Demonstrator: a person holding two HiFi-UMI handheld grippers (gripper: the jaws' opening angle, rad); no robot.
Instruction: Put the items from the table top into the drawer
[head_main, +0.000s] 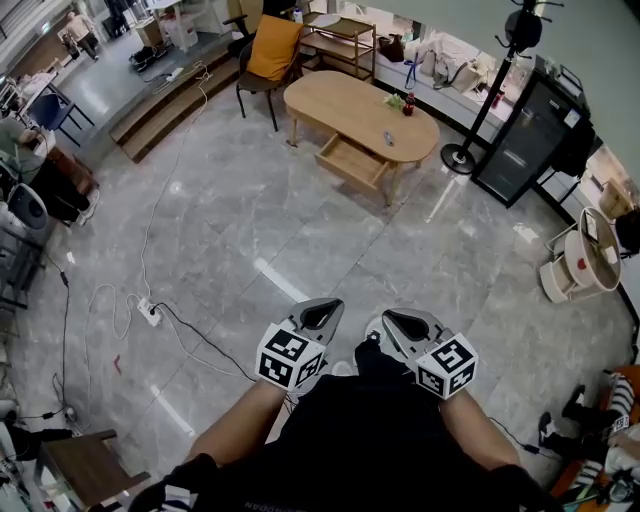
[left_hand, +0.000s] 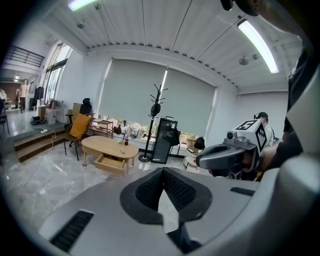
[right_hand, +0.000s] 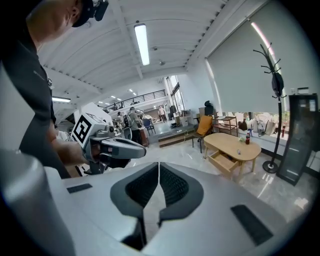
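Observation:
Far ahead stands an oval wooden table (head_main: 345, 100) with its drawer (head_main: 352, 162) pulled open toward me. On its top are a small red-capped bottle (head_main: 408, 102) and a small dark item (head_main: 389, 138). Both grippers hang close to my body, far from the table and side by side. My left gripper (head_main: 322, 314) is shut and empty, and so is my right gripper (head_main: 405, 323). In the left gripper view the left gripper (left_hand: 162, 181) points toward the table (left_hand: 107, 146). In the right gripper view the right gripper (right_hand: 159, 176) has the table (right_hand: 232, 144) off to its right.
An orange-backed chair (head_main: 266, 52) stands at the table's far left end. A coat stand (head_main: 500, 80) and a black cabinet (head_main: 528, 135) are to its right. Cables and a power strip (head_main: 150, 314) lie on the marble floor at left. A fan (head_main: 580, 260) sits at right.

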